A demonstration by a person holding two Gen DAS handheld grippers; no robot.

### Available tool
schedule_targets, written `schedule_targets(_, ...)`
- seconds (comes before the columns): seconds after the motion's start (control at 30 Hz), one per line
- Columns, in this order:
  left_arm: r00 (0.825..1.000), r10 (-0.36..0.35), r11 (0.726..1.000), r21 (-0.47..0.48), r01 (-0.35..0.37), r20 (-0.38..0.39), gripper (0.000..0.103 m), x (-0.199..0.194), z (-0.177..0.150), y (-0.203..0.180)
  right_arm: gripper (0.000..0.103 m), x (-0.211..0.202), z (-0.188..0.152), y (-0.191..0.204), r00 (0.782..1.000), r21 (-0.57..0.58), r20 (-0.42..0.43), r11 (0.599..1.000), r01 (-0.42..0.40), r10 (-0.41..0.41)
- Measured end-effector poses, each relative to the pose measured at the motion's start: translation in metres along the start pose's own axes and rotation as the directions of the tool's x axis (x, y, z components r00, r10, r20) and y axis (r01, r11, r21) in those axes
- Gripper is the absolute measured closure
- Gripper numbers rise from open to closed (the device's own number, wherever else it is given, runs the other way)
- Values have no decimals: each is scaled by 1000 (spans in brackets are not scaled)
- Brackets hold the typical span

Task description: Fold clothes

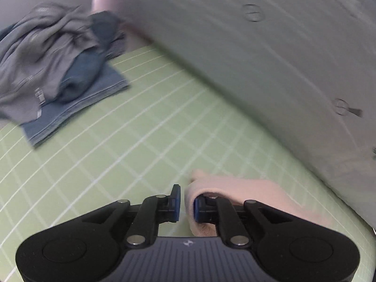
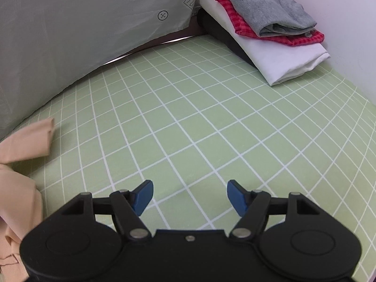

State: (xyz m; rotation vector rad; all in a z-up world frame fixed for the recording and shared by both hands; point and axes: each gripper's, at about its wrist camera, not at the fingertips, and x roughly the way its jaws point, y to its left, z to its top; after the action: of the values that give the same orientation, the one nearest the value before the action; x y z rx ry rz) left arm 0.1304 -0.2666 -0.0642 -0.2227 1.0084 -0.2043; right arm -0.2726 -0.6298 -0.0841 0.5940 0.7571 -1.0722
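Observation:
A peach cloth [image 1: 235, 188] lies on the green gridded mat [image 1: 141, 129] at the lower right of the left wrist view. One edge of it wraps over the right finger. My left gripper [image 1: 187, 203] has its jaws drawn close together, with that edge of the cloth between the blue pads. The right wrist view has the same peach cloth [image 2: 21, 145] rumpled at the far left, well apart from my right gripper [image 2: 189, 196]. That gripper is open and holds nothing, low over bare mat [image 2: 188, 117].
A loose heap of grey and blue clothes [image 1: 47, 58] sits on a folded blue piece [image 1: 77, 108] at the far left. A folded stack, white [image 2: 282, 58], red checked [image 2: 246, 28] and grey [image 2: 270, 7], stands at the far right. A grey sheet [image 2: 70, 35] borders the mat's far side.

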Motion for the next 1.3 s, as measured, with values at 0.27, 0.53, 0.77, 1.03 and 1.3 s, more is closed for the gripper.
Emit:
schedule_targets(0.27, 1000, 8, 1000, -1, -8, -23, 39, -17, -19, 28, 33, -7, 2, 25, 993, 4, -6, 993, -122, 122)
schedule_targets(0.53, 995, 4, 996, 92, 6, -98, 40, -9, -40, 29, 33, 10, 24, 91, 928, 135, -73, 926, -353, 365)
schedule_targets(0.77, 984, -51, 992, 101, 69, -170, 41, 8, -42, 39, 33, 44, 18, 170, 817, 312, -188, 822, -477, 546)
schedule_targets(1.03, 968, -116, 980, 135, 149, -223, 76, 28, -36, 29, 92, 41, 29, 169, 861, 250, -151, 861, -443, 486)
schedule_targets(1.3, 904, -286, 908, 212, 362, -318, 86, 36, -57, -56, 94, 33, 51, 150, 911, 170, -57, 903, -394, 409)
